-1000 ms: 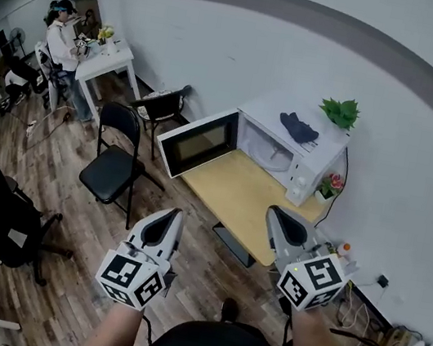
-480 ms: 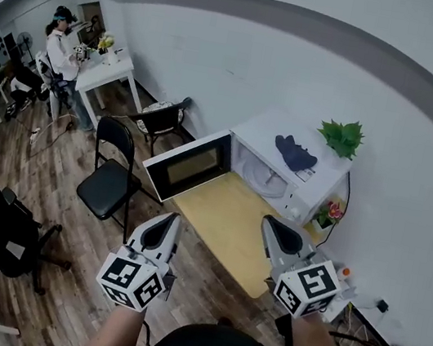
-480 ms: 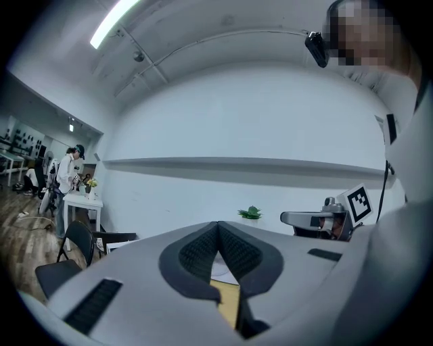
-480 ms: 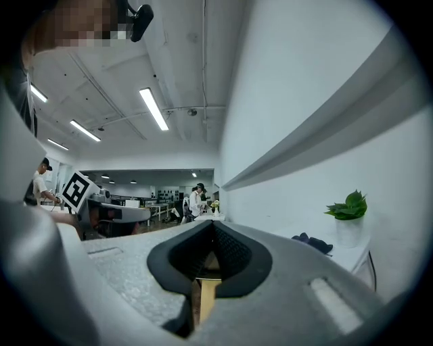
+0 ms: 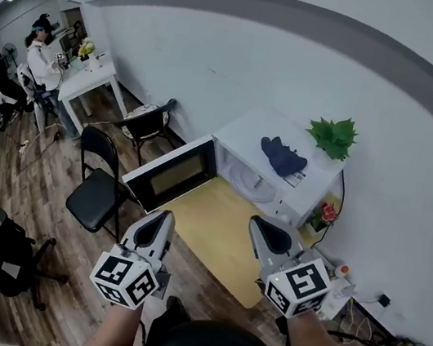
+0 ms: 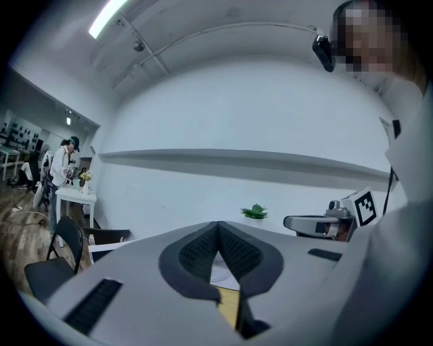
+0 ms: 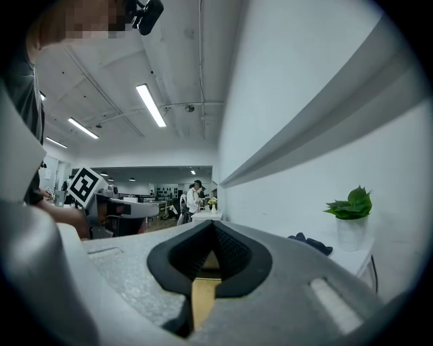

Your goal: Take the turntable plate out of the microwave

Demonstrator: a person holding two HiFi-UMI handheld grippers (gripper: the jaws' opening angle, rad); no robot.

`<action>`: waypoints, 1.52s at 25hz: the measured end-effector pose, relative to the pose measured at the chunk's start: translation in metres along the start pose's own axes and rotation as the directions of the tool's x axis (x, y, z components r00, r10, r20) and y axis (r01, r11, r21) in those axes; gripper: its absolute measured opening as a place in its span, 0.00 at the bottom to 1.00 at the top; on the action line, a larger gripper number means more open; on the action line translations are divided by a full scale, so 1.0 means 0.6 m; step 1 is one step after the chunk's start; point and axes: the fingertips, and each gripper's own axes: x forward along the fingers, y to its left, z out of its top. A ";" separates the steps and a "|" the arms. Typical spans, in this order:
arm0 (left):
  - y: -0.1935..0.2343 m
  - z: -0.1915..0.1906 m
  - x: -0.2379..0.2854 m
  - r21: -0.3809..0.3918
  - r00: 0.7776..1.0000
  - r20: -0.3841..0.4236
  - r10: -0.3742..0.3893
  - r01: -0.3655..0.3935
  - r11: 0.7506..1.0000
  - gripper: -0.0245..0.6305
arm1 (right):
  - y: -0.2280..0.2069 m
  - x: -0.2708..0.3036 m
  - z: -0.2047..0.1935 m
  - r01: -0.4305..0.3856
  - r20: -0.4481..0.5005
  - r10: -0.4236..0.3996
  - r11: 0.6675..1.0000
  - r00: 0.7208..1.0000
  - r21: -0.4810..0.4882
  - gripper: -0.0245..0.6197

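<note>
**A:** What are the claws doing?

**B:** Both are clenched on nothing. The left gripper (image 6: 217, 233) has its pads pressed together, and so does the right gripper (image 7: 212, 233). Both are held level, short of the near edge of the table (image 5: 214, 234) and well apart from the microwave (image 5: 280, 189).

**A:** And the turntable plate?

**B:** It's not out. The door (image 5: 167, 182) hangs open to the left, so I judge the plate is inside the cavity (image 5: 242, 179). I can only see a pale interior there; the plate itself is too faint to pick out.

**A:** So how far along is it?

**B:** Early, I'd say. The door being open is the only step done. What's left is closing in, opening the jaws, gripping the rim and drawing the plate out.

**A:** Is there room to move?

**B:** The tabletop in front of the cavity is bare, which gives a straight lane in. The open door bounds it on the left, with a folding chair (image 5: 95, 192) just beyond. On the right are the wall (image 5: 409, 210) and a small flower pot (image 5: 326, 213) beside the microwave.
</note>
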 end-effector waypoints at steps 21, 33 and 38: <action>0.170 0.036 0.273 0.042 0.879 -0.067 -0.473 0.476 0.878 0.04 | -0.091 0.193 -0.001 0.466 -0.012 -0.466 0.884 0.885 0.047 0.05; 0.182 0.011 0.348 -0.005 0.742 -0.135 -0.657 0.663 0.749 0.04 | -0.104 0.241 0.003 0.628 0.013 -0.631 0.774 0.776 0.074 0.05; 0.181 0.001 0.355 -0.033 0.697 -0.141 -0.703 0.707 0.707 0.04 | -0.108 0.251 -0.015 0.660 0.008 -0.666 0.741 0.746 0.127 0.08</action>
